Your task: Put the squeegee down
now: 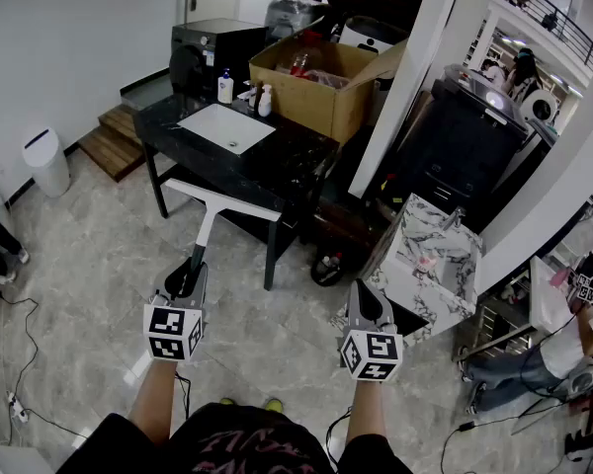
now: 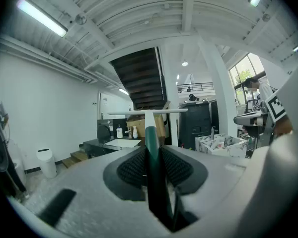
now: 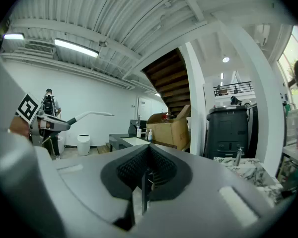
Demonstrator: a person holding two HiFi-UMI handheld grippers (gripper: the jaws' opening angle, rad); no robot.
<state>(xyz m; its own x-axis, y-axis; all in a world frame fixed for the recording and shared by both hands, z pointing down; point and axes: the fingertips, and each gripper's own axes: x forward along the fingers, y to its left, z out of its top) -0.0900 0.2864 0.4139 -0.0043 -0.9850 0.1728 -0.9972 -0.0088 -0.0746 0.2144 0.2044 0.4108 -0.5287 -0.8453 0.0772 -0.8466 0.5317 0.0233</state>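
Observation:
A squeegee (image 1: 220,199) with a long white blade, a white shaft and a dark green handle is held out in the air in front of the black table. My left gripper (image 1: 190,273) is shut on its green handle. In the left gripper view the handle (image 2: 150,145) runs straight between the pads, and the blade (image 2: 148,112) lies crosswise at the far end. My right gripper (image 1: 364,294) is beside it at the same height, shut with nothing in it. The right gripper view shows its jaws (image 3: 146,176) closed, and the squeegee (image 3: 92,114) off to the left.
A black table (image 1: 296,161) with a white inset basin (image 1: 227,126) and small bottles stands ahead, with a cardboard box (image 1: 321,82) on its far end. A marbled sink unit (image 1: 430,255) stands at the right, beyond a white pillar (image 1: 405,77). A white bin (image 1: 47,161) stands left. A person (image 1: 583,329) crouches at far right.

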